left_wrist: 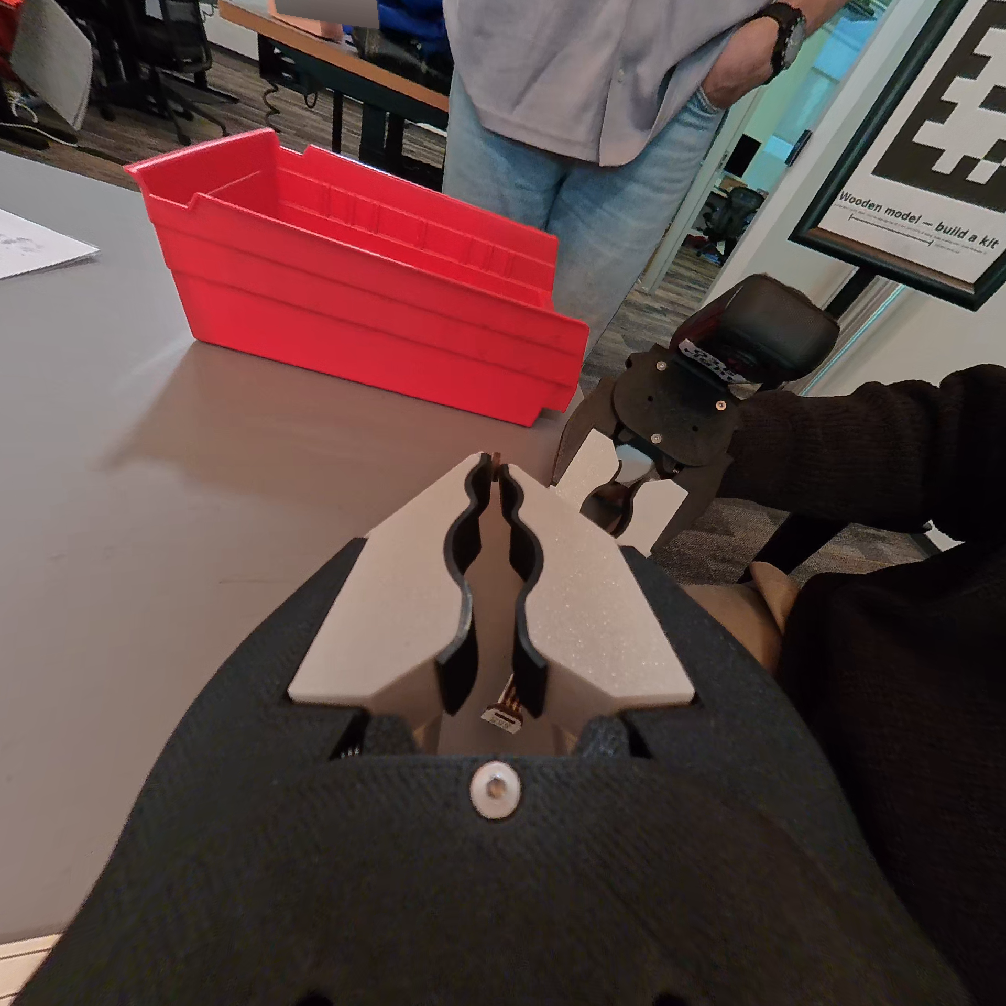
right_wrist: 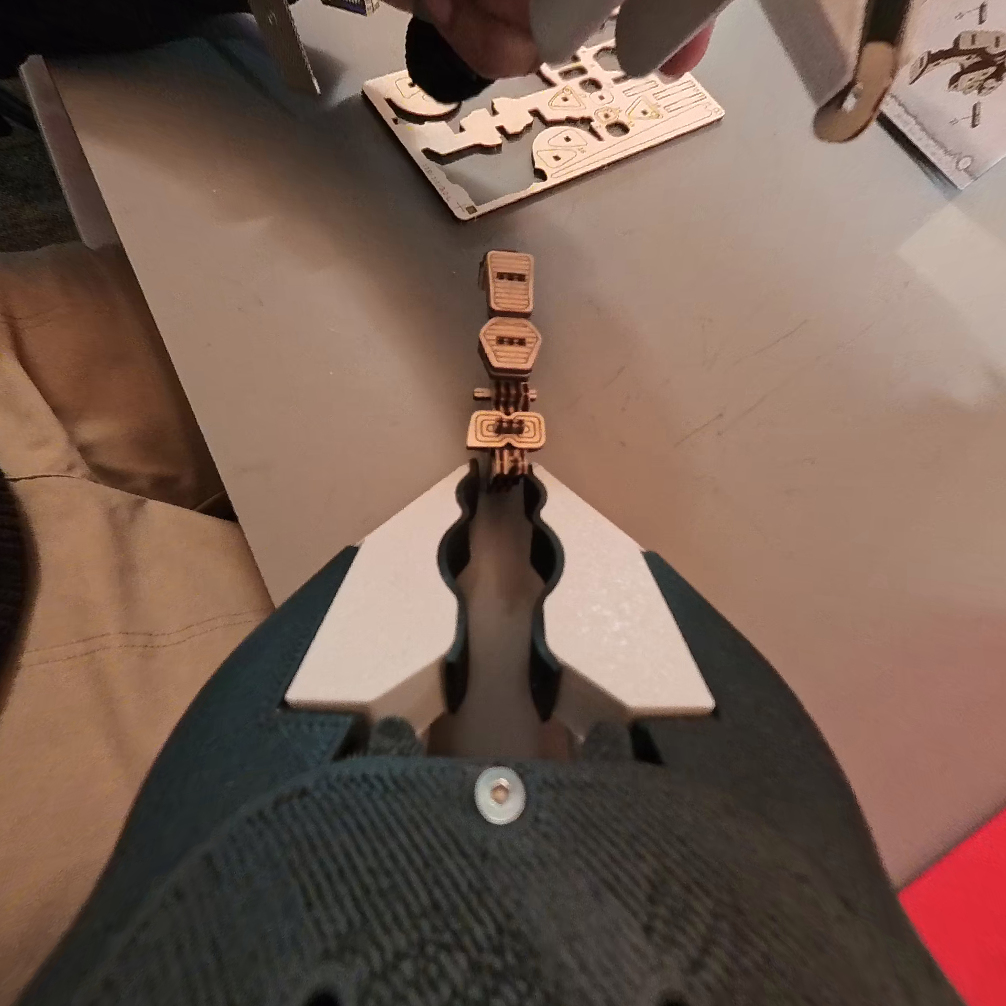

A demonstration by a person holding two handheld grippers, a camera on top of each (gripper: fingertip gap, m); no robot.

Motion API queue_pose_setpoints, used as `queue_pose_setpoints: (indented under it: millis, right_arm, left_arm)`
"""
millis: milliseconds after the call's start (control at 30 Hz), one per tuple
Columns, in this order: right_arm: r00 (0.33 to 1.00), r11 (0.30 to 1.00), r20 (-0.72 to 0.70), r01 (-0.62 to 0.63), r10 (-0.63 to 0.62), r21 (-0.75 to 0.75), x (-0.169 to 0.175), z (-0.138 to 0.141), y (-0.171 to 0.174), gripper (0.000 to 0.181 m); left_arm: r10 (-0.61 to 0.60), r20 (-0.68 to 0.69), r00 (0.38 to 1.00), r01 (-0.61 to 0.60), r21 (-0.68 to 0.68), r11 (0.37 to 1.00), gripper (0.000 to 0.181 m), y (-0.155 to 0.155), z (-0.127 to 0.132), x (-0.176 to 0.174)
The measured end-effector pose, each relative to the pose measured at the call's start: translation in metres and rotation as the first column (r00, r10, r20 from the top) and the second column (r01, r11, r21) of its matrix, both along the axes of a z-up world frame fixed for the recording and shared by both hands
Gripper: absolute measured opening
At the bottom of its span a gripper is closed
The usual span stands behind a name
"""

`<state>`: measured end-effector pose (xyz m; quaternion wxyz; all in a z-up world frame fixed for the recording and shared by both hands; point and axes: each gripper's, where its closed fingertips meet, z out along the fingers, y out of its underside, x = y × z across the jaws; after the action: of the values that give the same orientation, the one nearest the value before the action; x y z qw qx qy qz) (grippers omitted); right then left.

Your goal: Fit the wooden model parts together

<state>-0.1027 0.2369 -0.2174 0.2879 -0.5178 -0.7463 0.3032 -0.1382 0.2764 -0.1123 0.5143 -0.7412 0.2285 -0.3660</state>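
Wooden subassembly [right_wrist: 506, 375] pinched at its tail by right gripper [right_wrist: 503, 479], left gripper [left_wrist: 496, 472] nipping a thin part [left_wrist: 496, 462]: keep it square, press in slowly.

Left wrist view sits low over the grey table [left_wrist: 136, 490], looking level past a red bin [left_wrist: 354, 305] into the room. Right wrist view looks steeply down, close to the same table [right_wrist: 762, 435]. Shared: table, red bin corner [right_wrist: 958, 893] lower right.
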Motion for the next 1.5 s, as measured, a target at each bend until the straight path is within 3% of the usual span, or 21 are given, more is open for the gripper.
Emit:
queue_pose_setpoints:
  millis: [600, 833, 1067, 1500]
  right_arm:
    - [0.999, 0.999, -0.046, 0.021, -0.022, -0.026, 0.002, 0.014, 0.002, 0.03]
    - [0.993, 0.996, -0.109, 0.038, -0.047, -0.085, -0.002, 0.032, -0.003, 0.04]
    - [0.992, 0.994, -0.107, 0.061, -0.071, -0.092, -0.005, 0.03, -0.004, 0.044]
    - [0.985, 0.99, -0.113, 0.124, -0.131, -0.06, -0.016, 0.034, -0.004, 0.043]
  left_arm:
    - [0.011, -0.057, 0.998, -0.013, -0.045, 0.999, 0.001, 0.003, -0.012, -0.005]
    - [0.001, -0.153, 0.988, -0.01, -0.057, 0.998, 0.001, 0.002, -0.025, -0.006]
    - [-0.02, -0.209, 0.978, 0.004, -0.074, 0.997, 0.002, 0.001, -0.037, -0.002]
    - [-0.11, -0.066, 0.992, 0.102, -0.124, 0.987, 0.001, -0.009, -0.03, 0.006]
